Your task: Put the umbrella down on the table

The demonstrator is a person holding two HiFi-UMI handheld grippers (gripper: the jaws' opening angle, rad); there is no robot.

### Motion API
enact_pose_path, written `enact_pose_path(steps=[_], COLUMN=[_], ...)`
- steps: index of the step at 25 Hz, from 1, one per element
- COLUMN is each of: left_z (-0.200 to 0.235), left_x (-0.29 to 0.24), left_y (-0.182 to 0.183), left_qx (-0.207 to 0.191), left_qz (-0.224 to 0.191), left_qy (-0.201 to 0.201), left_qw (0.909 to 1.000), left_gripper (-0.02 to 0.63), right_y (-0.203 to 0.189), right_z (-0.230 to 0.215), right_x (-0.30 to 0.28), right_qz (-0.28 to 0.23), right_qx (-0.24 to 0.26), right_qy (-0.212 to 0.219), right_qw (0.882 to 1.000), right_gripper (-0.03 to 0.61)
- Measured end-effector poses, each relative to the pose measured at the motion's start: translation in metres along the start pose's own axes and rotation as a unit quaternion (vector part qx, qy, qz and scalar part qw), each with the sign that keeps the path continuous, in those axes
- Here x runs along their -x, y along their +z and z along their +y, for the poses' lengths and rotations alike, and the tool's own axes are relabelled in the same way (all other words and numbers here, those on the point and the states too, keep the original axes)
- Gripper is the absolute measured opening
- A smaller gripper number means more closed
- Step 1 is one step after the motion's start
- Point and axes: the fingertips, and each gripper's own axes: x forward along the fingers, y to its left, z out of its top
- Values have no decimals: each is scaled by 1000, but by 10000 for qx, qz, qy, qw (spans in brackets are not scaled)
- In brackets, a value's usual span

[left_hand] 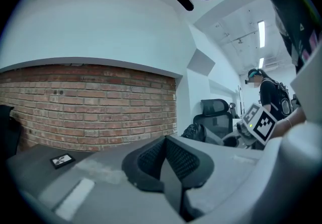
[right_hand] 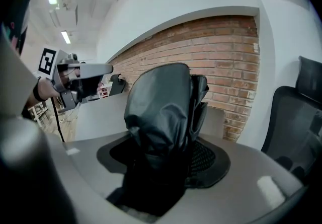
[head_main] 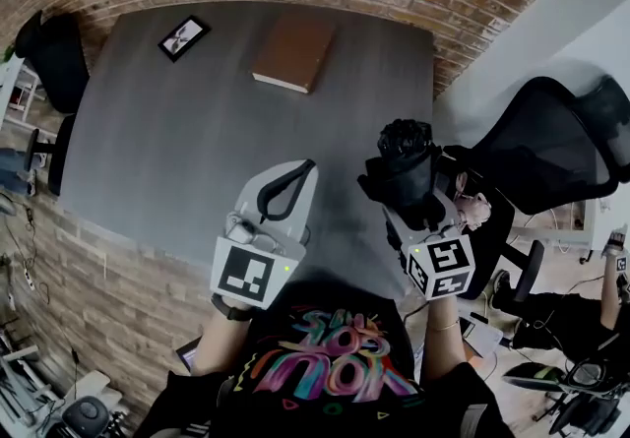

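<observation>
A folded black umbrella (head_main: 406,162) stands upright between the jaws of my right gripper (head_main: 411,192), which is shut on it above the table's near right corner. In the right gripper view the umbrella (right_hand: 163,117) fills the middle, its bundled fabric rising out of the jaws. My left gripper (head_main: 285,192) hovers over the grey table (head_main: 187,141) near its front edge, jaws closed together with nothing between them. In the left gripper view its dark pads (left_hand: 166,165) meet, and the umbrella (left_hand: 195,131) shows small at the right.
A brown book (head_main: 293,50) lies at the table's far middle, a small framed picture (head_main: 183,36) at the far left. Brick wall runs behind the table. A black office chair (head_main: 551,146) stands to the right, another (head_main: 51,57) at the left.
</observation>
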Motion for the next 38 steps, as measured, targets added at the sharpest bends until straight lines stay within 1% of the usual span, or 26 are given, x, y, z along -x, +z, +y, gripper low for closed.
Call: enact_pose_path(steps=[5,10,15,20,25,38], left_z=[5,7,11,13,11,9], left_x=[3,3,5,8,7,7], left_y=[-6,-16,-23,-29,-31,-37], left_qx=[35,81,121,148,157,183], left_qz=[106,239,324,375,396,440], left_qy=[51,126,180,203,174,164], left_qw=[9999,9996,9992,9990,9989,9987], left_gripper=[-2,-2,-2,-2,-2,-2], right_y=[-30,-61,-85,-103,-117,-127], right_z=[6,6,13,15,14,16], right_x=[-24,-45,-61,-72,-84,-103], right_qz=[524,870,1229,1468,1638,1679], right_qx=[62,-119,-109,-131,-170,-107], right_qy=[140,268,388,439,409,205], right_qw=[9985,9958,9916,9881,9855,9855], right_gripper=[281,281,281,282,282,287])
